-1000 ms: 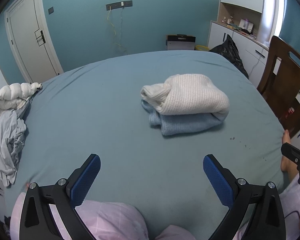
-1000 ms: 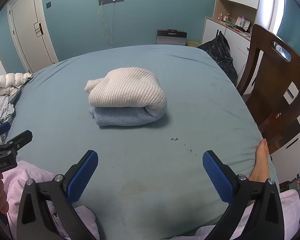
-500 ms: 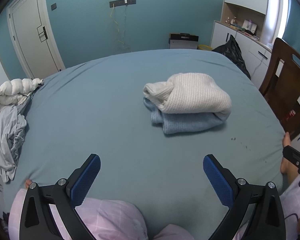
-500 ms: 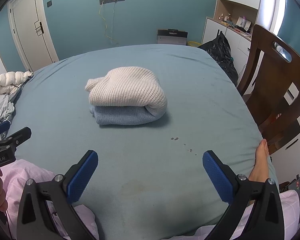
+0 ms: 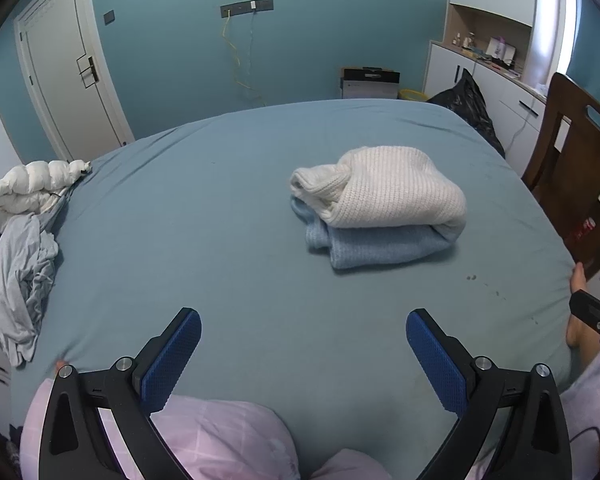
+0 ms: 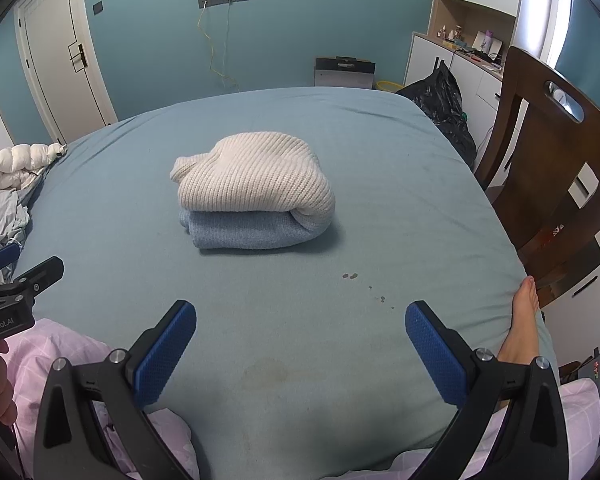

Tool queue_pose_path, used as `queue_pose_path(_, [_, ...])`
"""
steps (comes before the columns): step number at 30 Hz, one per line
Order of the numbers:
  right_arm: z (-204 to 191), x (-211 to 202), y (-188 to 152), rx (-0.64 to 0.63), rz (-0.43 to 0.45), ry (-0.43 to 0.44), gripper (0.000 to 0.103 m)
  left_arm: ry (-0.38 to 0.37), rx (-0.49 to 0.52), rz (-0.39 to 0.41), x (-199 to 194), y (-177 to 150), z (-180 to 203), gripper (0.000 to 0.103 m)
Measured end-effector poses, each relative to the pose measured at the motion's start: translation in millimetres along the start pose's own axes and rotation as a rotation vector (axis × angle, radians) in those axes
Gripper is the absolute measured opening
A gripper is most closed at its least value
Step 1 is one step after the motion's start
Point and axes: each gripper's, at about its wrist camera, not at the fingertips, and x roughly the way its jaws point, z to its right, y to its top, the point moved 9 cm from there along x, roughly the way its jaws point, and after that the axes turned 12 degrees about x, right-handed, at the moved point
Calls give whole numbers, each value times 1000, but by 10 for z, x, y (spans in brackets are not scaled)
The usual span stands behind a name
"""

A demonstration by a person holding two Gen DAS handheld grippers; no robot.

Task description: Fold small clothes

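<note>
A folded cream knit sweater (image 5: 384, 186) lies on top of a folded light blue knit garment (image 5: 376, 242) in the middle right of the bed; both also show in the right wrist view, the cream sweater (image 6: 256, 178) and the blue garment (image 6: 248, 232). My left gripper (image 5: 302, 340) is open and empty, hovering over the bed's near edge well short of the stack. My right gripper (image 6: 300, 334) is open and empty, also near the front edge. A crumpled pale grey garment (image 5: 18, 272) hangs at the bed's left edge.
The bed has a blue-grey sheet (image 5: 204, 208). A white puffy jacket (image 5: 28, 190) lies at the far left. A wooden chair (image 6: 556, 168) stands right of the bed. The person's pink-clad legs (image 5: 220, 440) and bare foot (image 6: 520, 320) are at the near edge.
Both grippers have stayed open and empty. The views have shifted only slightly; the stacked clothes have not moved.
</note>
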Motion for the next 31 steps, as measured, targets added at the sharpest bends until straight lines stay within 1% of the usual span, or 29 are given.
queue_pose_path(8, [6,5,-1,3,-5,0,102,0,25,-4,6,-9,48,103])
queue_pose_path(22, [9,24,-9,2,-18,1,102,-4,75,23,-48,31,159,103])
queue_pose_path(31, [-8,26,-36,0,-24,-1,102,-40,56,44,-66,41,170,103])
